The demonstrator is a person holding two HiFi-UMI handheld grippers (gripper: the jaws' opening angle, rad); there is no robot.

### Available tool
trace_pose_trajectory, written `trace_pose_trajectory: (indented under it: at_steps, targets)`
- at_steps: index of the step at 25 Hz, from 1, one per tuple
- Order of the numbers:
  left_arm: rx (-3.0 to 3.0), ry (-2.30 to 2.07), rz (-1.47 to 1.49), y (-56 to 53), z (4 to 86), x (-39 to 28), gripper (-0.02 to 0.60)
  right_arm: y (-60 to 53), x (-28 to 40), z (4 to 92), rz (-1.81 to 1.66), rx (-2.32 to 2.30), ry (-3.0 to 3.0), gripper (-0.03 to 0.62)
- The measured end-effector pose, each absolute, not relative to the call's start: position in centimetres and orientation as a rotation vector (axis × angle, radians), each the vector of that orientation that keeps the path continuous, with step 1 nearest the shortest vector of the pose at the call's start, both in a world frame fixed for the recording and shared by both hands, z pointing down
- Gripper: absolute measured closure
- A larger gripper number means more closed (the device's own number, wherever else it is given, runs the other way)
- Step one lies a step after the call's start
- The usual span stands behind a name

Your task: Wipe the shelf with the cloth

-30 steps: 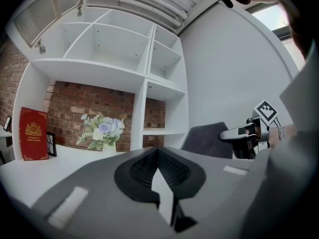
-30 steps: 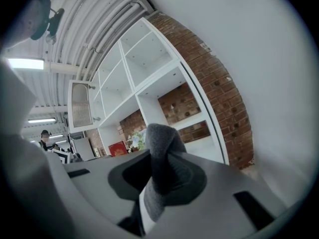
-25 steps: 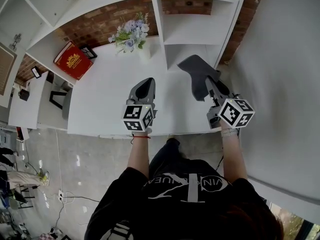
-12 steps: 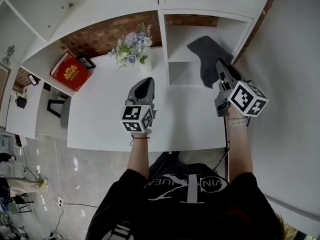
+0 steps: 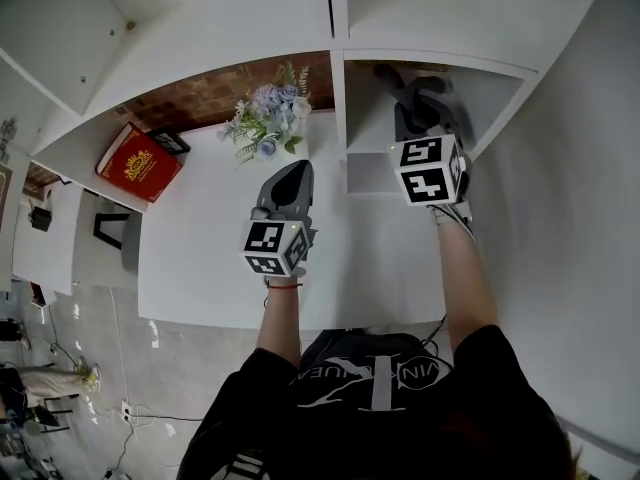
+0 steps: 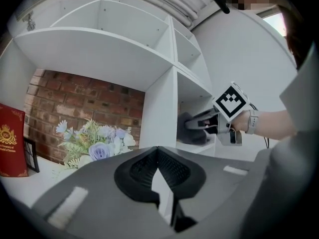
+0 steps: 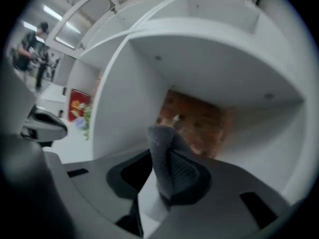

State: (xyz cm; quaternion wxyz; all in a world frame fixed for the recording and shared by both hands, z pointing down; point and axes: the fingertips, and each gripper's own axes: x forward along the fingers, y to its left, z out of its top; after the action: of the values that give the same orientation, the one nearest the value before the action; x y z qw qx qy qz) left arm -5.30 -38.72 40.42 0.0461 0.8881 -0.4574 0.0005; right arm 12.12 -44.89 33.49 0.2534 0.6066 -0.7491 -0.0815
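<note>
From overhead, the right gripper (image 5: 412, 96) carries the dark grey fabric cloth (image 5: 393, 76) into the white cubby shelf (image 5: 368, 172). The left gripper (image 5: 290, 173) hovers near the pale artificial flowers (image 5: 268, 108), and a careless swing might topple them. In the left gripper view, its jaws pinch together on nothing. In the right gripper view, the jaws clamp only a fold, so hard dragging could tug the cloth loose.
</note>
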Motion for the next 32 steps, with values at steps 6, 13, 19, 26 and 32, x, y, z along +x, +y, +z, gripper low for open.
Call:
trace_pose_trajectory:
  at_steps: [6, 13, 19, 26, 32]
  targets:
    - [2.697, -1.365, 0.010, -39.7, 41.3, -5.3, 0.571, -43.0, 6.1, 38.6, 0.091, 1.222, -2.344, 0.416]
    - [2.691, -1.360, -0.003, -40.5, 41.8, -5.2, 0.571, -42.2, 8.4, 35.1, 0.244, 1.287, -2.562, 0.391]
    - [2.688, -1.351, 0.022, -40.9, 42.2, -4.6, 0.571, -45.3, 9.9, 39.6, -0.082, 1.360, -2.117, 0.484]
    - [2.671, -1.364, 0.044, -41.0, 42.8, -5.1, 0.571, -45.7, 7.1, 39.0, -0.166, 1.322, -2.118, 0.553]
    - [2.659, -1.386, 0.041, -41.8, 42.8, -5.4, 0.571, -45.5, 6.4, 40.5, -0.255, 1.232, -2.016, 0.583]
